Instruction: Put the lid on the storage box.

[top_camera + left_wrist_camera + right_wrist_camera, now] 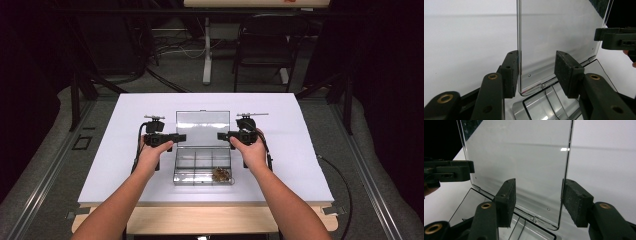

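Note:
A clear plastic compartment box (186, 170) sits mid-table with its lid (202, 127) raised. Small brownish pieces (220, 174) lie in its front right compartment. My left gripper (181, 137) is level at the lid's left edge. In the left gripper view the lid (559, 37) has its side edge between my open jaws (537, 67), close against the left pad (511, 75). My right gripper (221, 135) mirrors it at the lid's right edge. There the lid (516, 157) has its edge just inside the right pad (576, 205) of my open jaws (540, 195).
The white table (300, 165) has bare surface on both sides of the box and in front of it. A dark chair (265, 45) and a table leg (207, 50) stand beyond the far edge. Each gripper view shows the other gripper (616, 38) (449, 171) across the lid.

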`<state>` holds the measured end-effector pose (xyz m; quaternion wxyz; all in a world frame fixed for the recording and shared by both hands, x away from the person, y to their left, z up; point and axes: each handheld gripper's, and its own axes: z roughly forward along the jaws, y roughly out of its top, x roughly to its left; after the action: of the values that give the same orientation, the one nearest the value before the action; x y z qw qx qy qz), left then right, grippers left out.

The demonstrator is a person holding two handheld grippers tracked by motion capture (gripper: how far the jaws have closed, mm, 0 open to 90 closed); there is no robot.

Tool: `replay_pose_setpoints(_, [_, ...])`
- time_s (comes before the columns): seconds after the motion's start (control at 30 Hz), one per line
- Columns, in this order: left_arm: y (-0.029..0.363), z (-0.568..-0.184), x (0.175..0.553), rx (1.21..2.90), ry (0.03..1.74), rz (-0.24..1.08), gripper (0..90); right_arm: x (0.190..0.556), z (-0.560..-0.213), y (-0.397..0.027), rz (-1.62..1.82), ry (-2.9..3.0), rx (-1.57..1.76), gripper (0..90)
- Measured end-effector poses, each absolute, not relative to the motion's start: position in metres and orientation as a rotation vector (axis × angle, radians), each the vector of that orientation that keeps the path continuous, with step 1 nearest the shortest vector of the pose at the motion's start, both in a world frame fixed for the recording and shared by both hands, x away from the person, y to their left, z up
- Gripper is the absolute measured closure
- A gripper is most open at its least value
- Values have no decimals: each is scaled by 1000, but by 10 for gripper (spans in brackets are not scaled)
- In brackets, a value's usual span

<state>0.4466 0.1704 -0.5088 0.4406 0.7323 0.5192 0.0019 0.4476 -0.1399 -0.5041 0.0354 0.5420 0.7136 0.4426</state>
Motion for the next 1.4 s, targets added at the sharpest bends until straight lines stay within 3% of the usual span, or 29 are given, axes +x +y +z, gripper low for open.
replay_pose_setpoints(1.4, [167,-500,428,1858,1202,104,570,432,-492,-139,1355,2237,1586,466])
